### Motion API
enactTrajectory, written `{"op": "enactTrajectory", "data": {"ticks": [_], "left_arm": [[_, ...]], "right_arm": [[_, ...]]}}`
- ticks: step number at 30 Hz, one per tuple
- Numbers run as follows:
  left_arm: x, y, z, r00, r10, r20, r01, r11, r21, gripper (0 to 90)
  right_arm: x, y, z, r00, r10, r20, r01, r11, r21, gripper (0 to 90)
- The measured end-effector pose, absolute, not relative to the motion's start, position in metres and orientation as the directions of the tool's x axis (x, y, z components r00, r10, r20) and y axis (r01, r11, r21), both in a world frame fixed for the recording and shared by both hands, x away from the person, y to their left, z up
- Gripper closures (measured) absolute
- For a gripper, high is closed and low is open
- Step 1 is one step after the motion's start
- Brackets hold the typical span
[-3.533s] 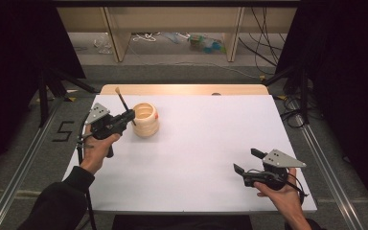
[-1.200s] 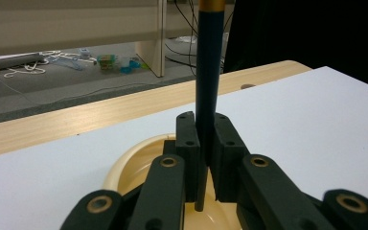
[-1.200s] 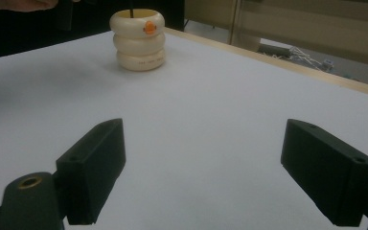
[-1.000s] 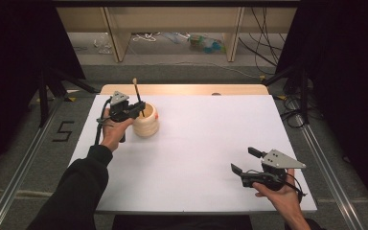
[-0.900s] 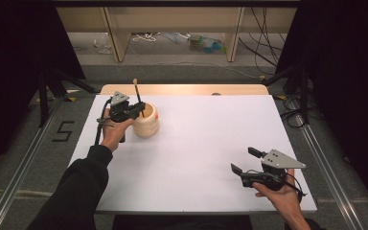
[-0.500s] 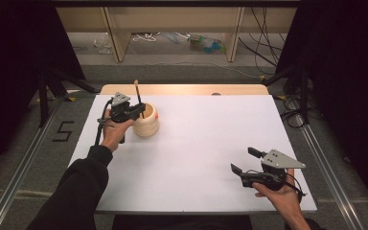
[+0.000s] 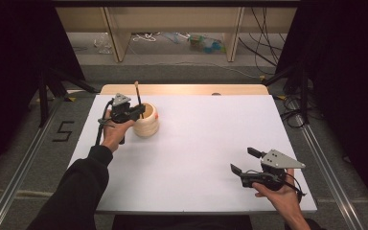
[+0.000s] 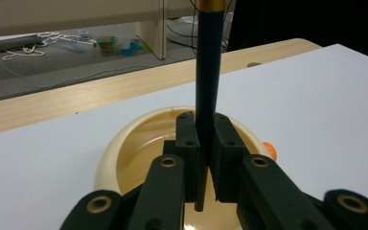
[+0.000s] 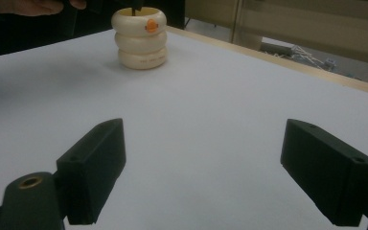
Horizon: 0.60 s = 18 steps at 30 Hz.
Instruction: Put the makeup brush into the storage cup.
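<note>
Slim dark-blue stick w/ a gold band near its top, prob. a brush or pencil (image 8: 207,81), stands nearly upright, lower end dipping into the mouth of a cream-coloured ribbed round pot (image 7: 147,121) w/ a small orange mark on its side. The pot sits on the white worktop (image 7: 201,143) at the far left, well short of the wooden strip along the far edge. Left gripper (image 7: 135,111) is just beside the pot on its left, reaching over the rim; its jaws are clenched on the stick, pads pressing it from both sides in the left gripper view, stick tip poking out just below the pads above the pot's glossy inside. Left hand (image 7: 115,134) holds that gripper, dark sleeve running back to the near edge. Right gripper (image 7: 244,161) is well apart, near the worktop's near right corner, held in the right hand (image 7: 280,196); jaws released, spread wide w/ nothing between them, pointing across the bare sheet toward the pot.
</note>
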State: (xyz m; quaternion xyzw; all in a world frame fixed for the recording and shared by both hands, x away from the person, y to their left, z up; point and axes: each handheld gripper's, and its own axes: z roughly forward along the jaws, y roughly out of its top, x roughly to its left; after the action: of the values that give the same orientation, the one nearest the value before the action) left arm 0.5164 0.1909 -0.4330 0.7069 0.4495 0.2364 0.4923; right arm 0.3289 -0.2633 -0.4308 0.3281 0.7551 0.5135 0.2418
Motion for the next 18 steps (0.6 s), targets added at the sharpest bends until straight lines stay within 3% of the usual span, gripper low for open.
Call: {"op": "enactTrajectory", "data": {"ticks": [9, 10, 15, 18], "left_arm": [[0.517, 0.194, -0.436, 0.481, 0.87, -0.105, 0.403, -0.114, 0.908, 82.0], [0.516, 0.193, -0.436, 0.476, 0.871, -0.123, 0.41, -0.096, 0.907, 79.9], [0.514, 0.194, -0.43, 0.438, 0.889, -0.136, 0.405, -0.06, 0.912, 49.7], [0.513, 0.194, -0.427, 0.428, 0.892, -0.147, 0.402, -0.042, 0.915, 46.2]], "right_arm": [[0.329, -0.263, -0.431, -0.676, 0.737, -0.024, 0.254, 0.263, 0.931, 16.7], [0.329, -0.263, -0.43, -0.675, 0.738, -0.025, 0.254, 0.263, 0.931, 16.7], [0.329, -0.263, -0.431, -0.674, 0.738, -0.024, 0.254, 0.262, 0.931, 16.7], [0.328, -0.263, -0.431, -0.678, 0.735, -0.013, 0.265, 0.261, 0.928, 16.7]]}}
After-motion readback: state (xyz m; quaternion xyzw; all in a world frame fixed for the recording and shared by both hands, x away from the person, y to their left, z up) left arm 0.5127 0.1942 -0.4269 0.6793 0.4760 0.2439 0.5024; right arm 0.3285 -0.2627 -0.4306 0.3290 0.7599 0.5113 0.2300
